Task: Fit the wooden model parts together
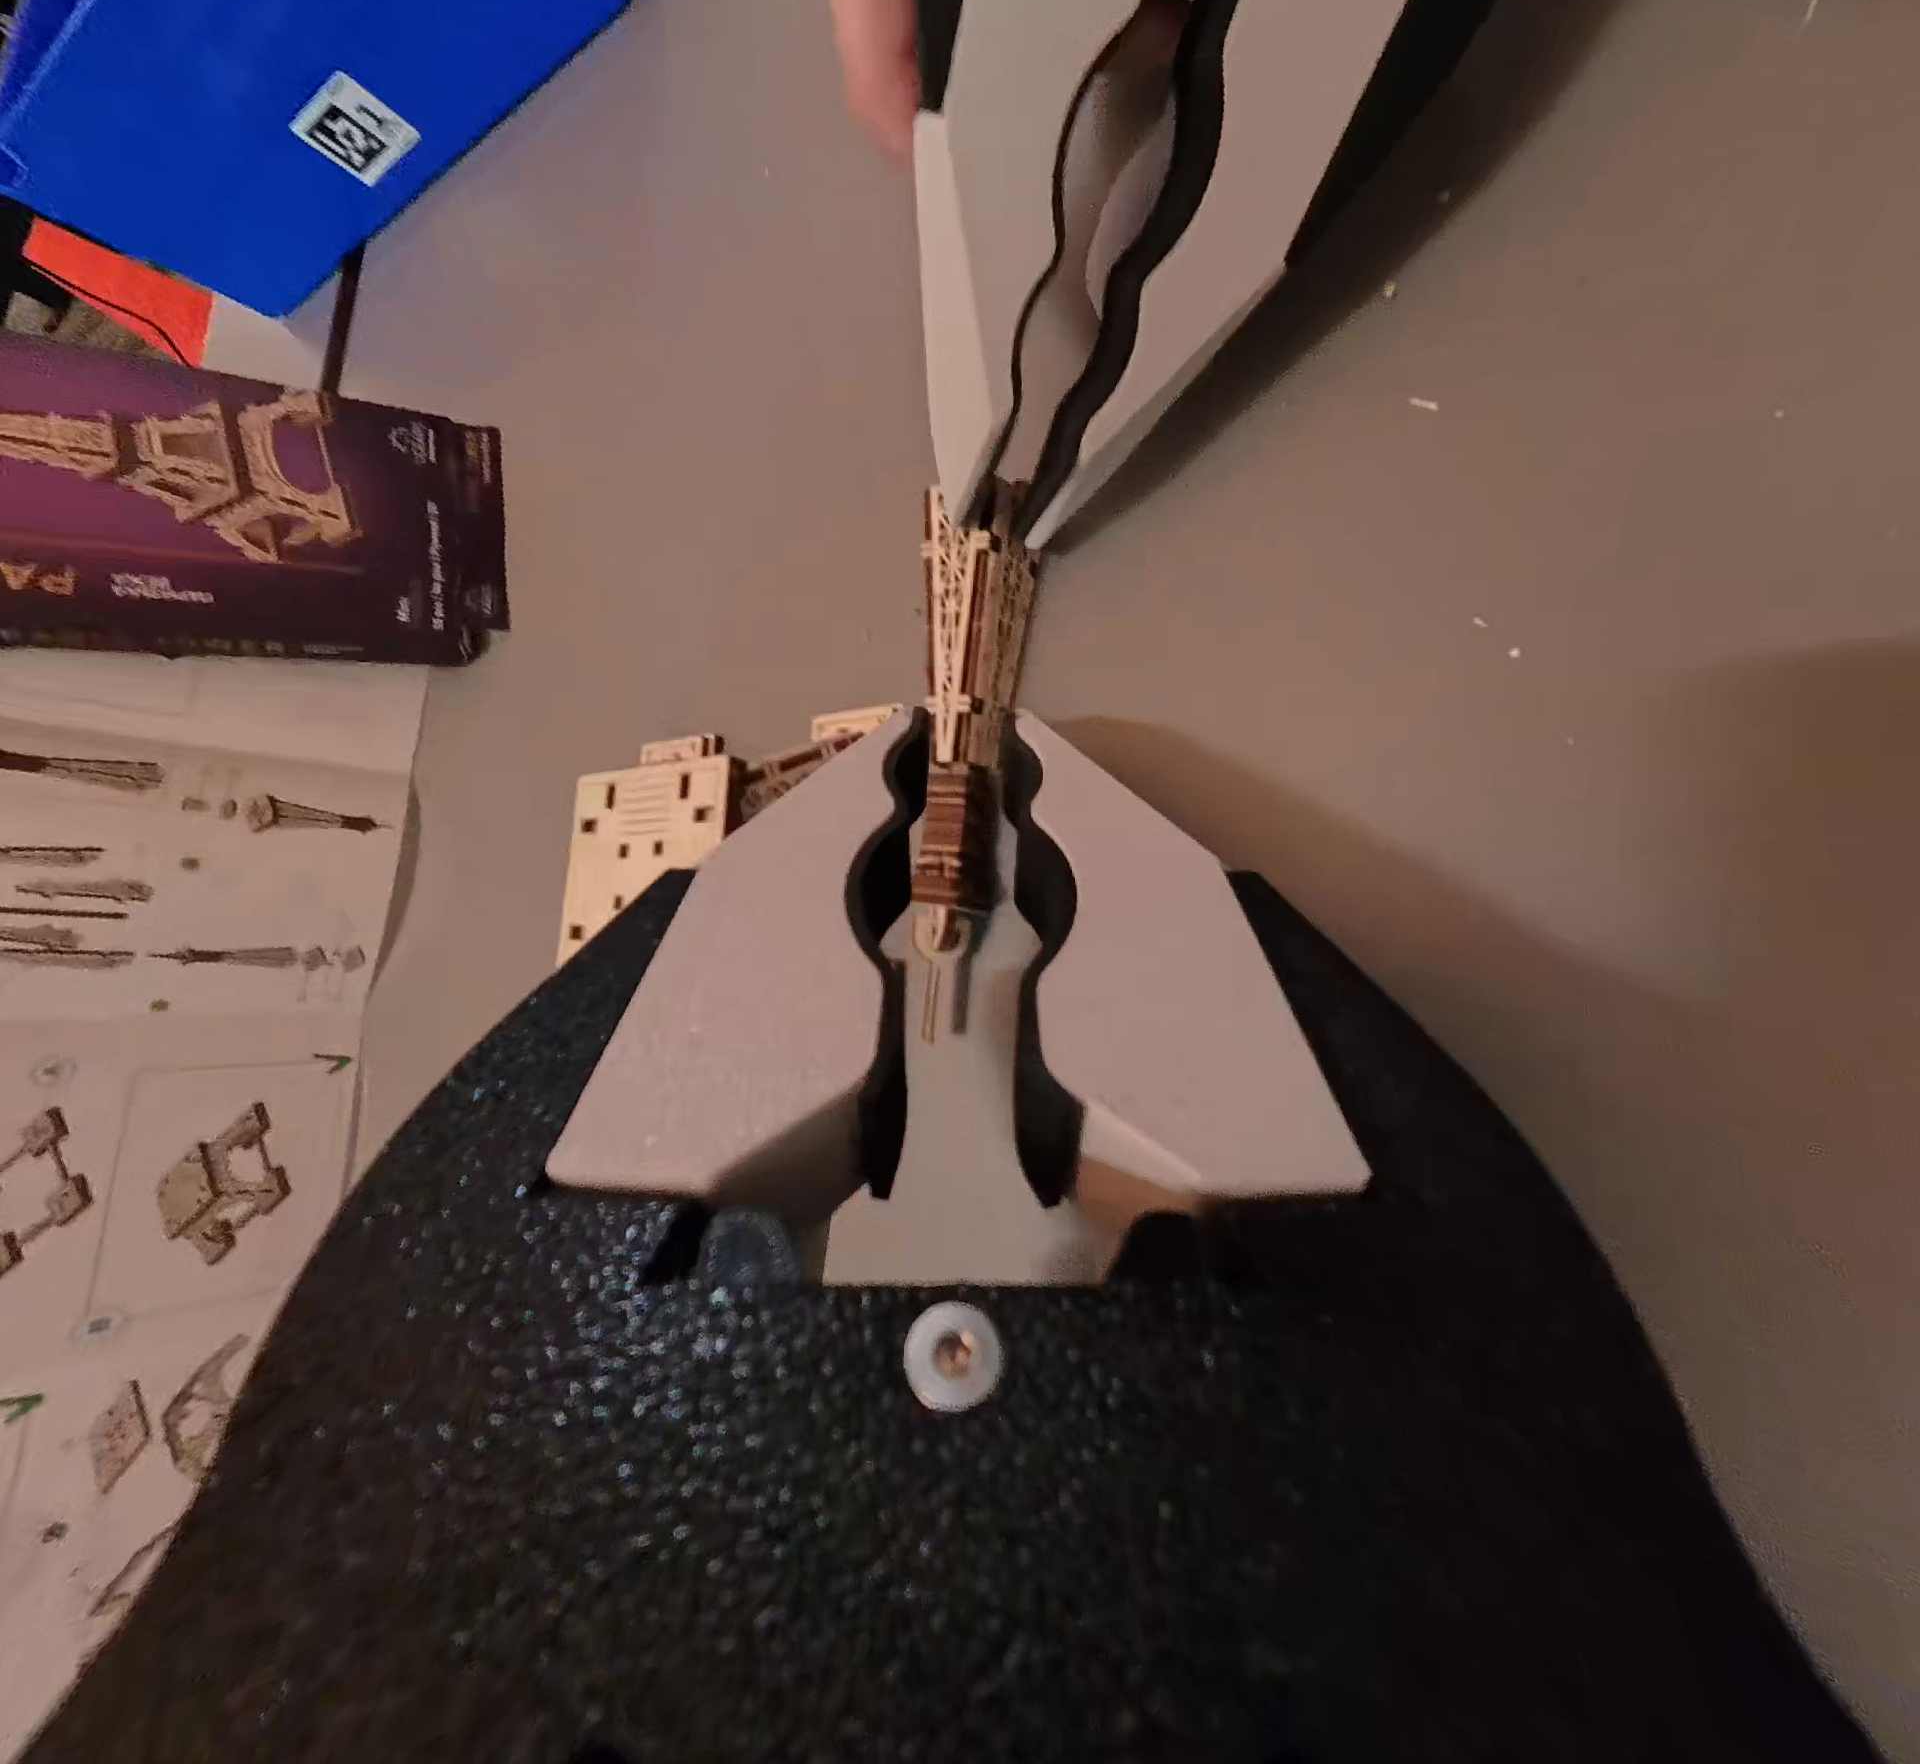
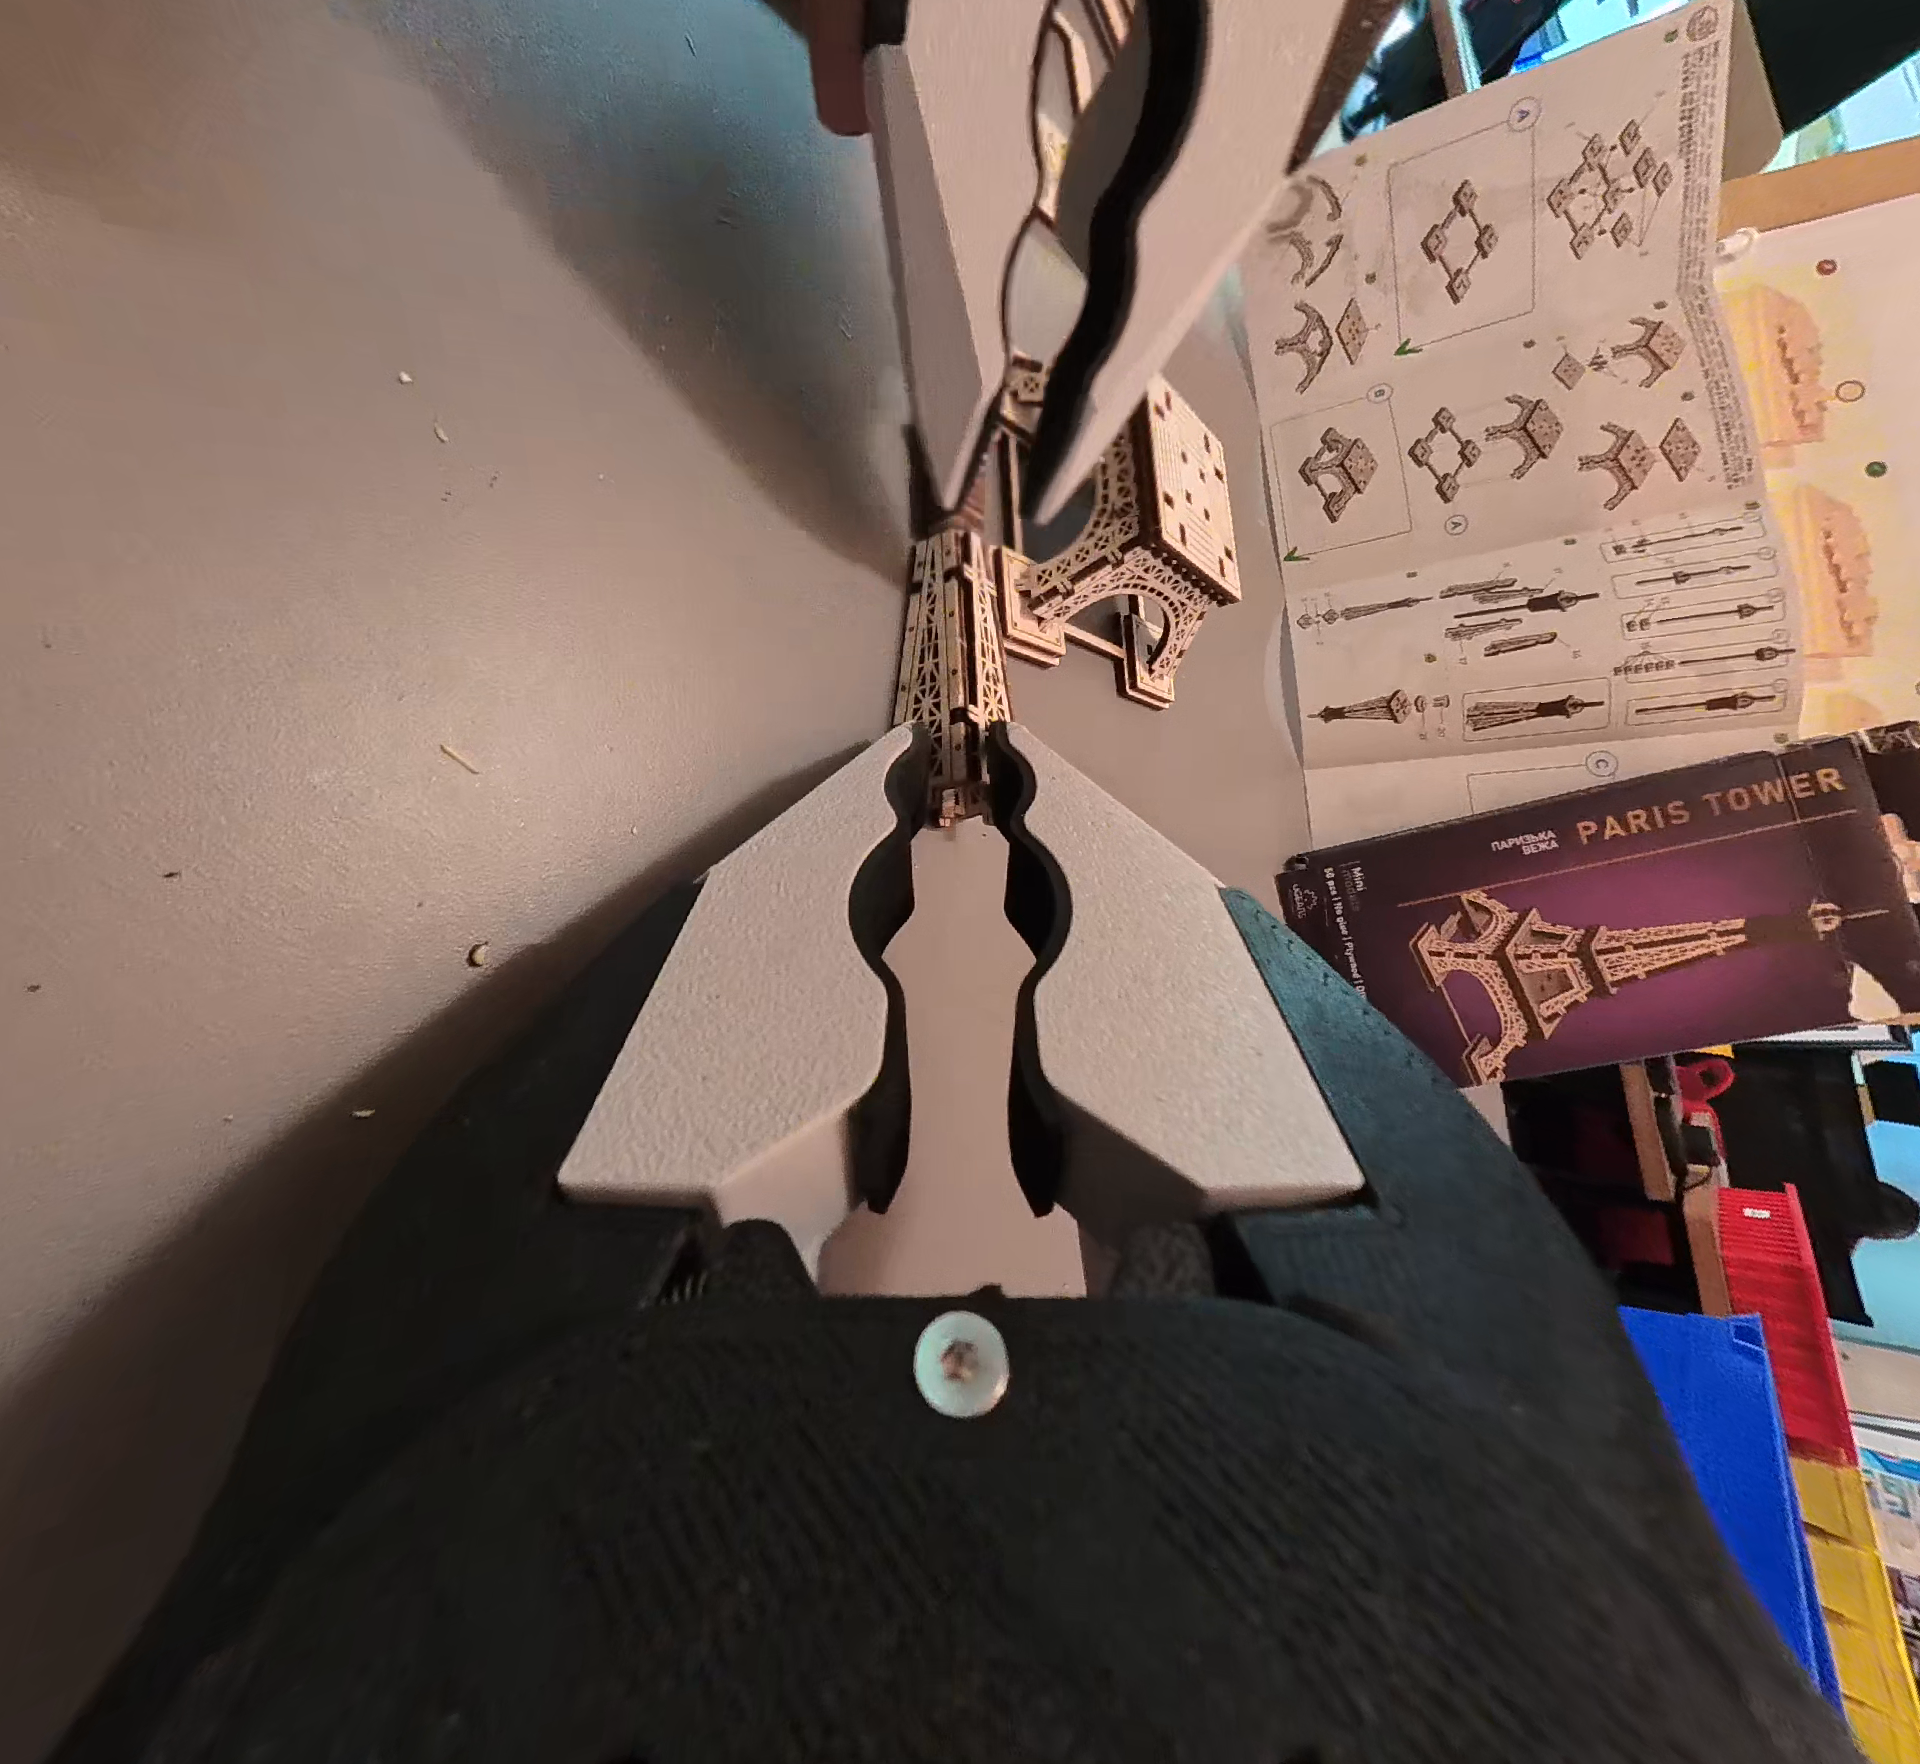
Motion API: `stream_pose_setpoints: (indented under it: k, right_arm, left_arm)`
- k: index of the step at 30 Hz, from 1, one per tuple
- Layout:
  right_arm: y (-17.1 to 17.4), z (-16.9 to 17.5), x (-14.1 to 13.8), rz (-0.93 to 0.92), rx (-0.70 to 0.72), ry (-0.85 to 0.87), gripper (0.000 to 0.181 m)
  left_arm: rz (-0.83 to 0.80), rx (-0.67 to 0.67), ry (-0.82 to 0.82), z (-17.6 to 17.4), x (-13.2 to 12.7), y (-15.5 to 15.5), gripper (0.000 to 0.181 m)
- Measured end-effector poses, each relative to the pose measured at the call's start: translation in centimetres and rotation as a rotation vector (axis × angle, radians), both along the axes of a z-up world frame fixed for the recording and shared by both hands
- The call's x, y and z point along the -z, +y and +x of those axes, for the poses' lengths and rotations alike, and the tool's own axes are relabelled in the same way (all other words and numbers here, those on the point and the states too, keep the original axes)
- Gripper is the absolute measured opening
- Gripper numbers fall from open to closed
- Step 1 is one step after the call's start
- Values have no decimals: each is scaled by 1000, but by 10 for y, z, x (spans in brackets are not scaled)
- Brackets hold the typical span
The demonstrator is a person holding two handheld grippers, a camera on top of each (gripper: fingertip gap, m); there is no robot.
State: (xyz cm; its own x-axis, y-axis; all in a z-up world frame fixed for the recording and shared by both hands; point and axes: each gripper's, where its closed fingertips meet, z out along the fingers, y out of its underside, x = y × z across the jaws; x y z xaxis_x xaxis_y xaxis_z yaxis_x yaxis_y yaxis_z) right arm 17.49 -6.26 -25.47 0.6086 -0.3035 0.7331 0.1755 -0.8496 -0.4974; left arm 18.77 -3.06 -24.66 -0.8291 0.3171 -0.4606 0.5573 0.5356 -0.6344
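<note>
Two grippers share one piece: the wooden lattice spire is held off the counter between them. The left gripper pinches the narrow end w/ the stacked-disc tip and thin rod running back between its fingers; the right gripper pinches the other end of that same spire. In each view the opposite gripper comes in from the top, jaws pressed onto the piece.

Progress, as a judgement: spire looks assembled, tip section incl. The arched wooden base also looks built, lying on its side on the counter near the spire, not joined to it. So approx. the last big step is left: seat spire onto base. Can't tell whether the tip joint is fully home, since the fingers hide it.

Around: instruction sheet spread flat beside the base, purple kit box next to it, blue bin farther off, small wood crumbs scattered on the counter.

In the way: both grippers are busy, so neither is free to right the base, which lies tipped. The paper is close to the base and could slide under it. Lattice is thin and prob. snaps if squeezed or twisted.
</note>
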Motion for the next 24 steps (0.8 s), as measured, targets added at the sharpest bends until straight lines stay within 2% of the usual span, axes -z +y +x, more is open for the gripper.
stream_pose_setpoints:
  k: [4, 13, 24]
  right_arm:
    - [-1, 0, 0, 12, -2, 6, 10]
    - [0, 1, 0, 6, -1, 6, 10]
    - [3, -1, -1, 7, 0, 7, 9]
  left_arm:
    - [26, -7, -54, 3, 12, 1, 9]
    - [28, 14, -151, 4, 11, -6, 3]
    - [51, 34, -120, 1, 9, -8, 0]
